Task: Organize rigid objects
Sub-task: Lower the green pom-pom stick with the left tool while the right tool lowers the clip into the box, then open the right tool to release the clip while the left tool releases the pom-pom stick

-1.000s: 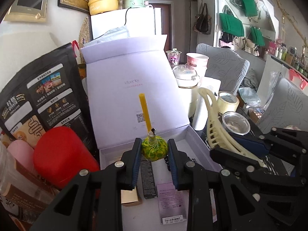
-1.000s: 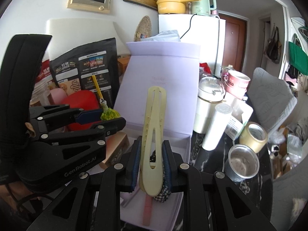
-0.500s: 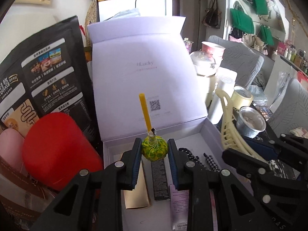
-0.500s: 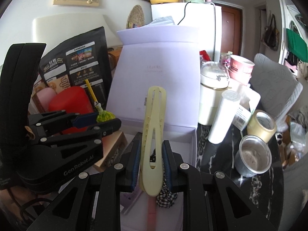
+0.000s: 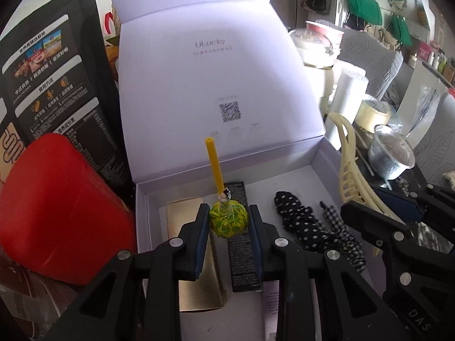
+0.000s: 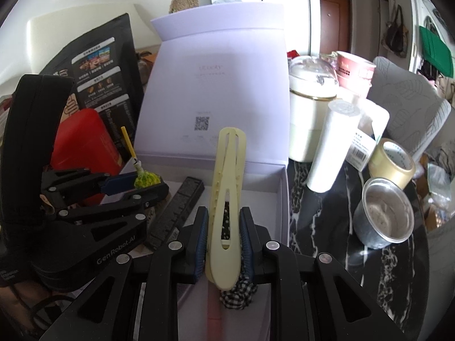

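You are working in soft, even daylight. The raised lid of the white box (image 5: 216, 85) is reflecting it brightly and looking slightly washed out. The fisheye lenses are bending everything toward the dark, vignetted corners. The gripper arms are casting faint shadows onto the box floor. Focus is staying sharp centrally.

A lived-in home: a white fridge (image 6: 284, 8) behind the open box (image 6: 216, 85), handbags (image 6: 395, 37) hanging near the door (image 6: 332, 22), cushioned chairs (image 5: 366, 59) beside it.
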Demonstrator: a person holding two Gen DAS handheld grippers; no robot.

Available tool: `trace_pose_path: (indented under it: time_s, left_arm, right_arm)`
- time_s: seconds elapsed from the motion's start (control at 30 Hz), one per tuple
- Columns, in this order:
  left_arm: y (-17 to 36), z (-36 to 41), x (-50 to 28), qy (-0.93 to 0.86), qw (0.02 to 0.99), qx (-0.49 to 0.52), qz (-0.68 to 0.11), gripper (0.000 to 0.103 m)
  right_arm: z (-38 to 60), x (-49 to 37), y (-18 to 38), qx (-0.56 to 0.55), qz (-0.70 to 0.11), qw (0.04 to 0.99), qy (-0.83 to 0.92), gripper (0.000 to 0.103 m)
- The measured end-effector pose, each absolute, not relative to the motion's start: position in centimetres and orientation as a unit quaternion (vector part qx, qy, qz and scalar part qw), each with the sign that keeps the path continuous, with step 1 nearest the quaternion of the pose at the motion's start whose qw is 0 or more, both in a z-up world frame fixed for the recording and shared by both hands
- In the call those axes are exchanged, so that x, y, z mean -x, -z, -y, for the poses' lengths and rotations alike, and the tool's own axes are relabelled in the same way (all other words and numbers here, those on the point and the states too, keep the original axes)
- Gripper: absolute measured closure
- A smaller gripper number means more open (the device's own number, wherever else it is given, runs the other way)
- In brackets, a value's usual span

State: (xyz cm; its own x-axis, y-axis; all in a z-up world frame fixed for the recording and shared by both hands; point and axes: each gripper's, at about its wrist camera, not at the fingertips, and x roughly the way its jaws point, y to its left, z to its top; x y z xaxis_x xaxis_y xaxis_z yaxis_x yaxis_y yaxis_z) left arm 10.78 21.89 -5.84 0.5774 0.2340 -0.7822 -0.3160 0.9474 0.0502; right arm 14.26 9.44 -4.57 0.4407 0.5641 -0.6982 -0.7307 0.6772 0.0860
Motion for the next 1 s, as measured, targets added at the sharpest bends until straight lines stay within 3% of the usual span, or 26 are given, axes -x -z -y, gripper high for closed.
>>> trace_pose_path:
  time_s: [0.53,0.67,1.0]
  left_arm:
    - [7.1,-22.6,-11.9,-0.156,0.880,0.066,-0.445,0.077]
    - [7.1,-22.7,-11.6,-0.154,0.878,0.074,-0.447,0.076]
    - [7.0,-22.5,-11.9,-0.150,0.872,0.078,-0.460,0.076]
  right_arm:
    - [-11.0,-15.4,8.2,0.142,-0.410,0.824,-0.364,0.080]
    - [-10.7,-15.7,8.0,0.133,-0.415,0.822,-0.366,0.071]
    - [-10.5,-15.0,6.9,0.150,-0.400,0.835,-0.346,0.071]
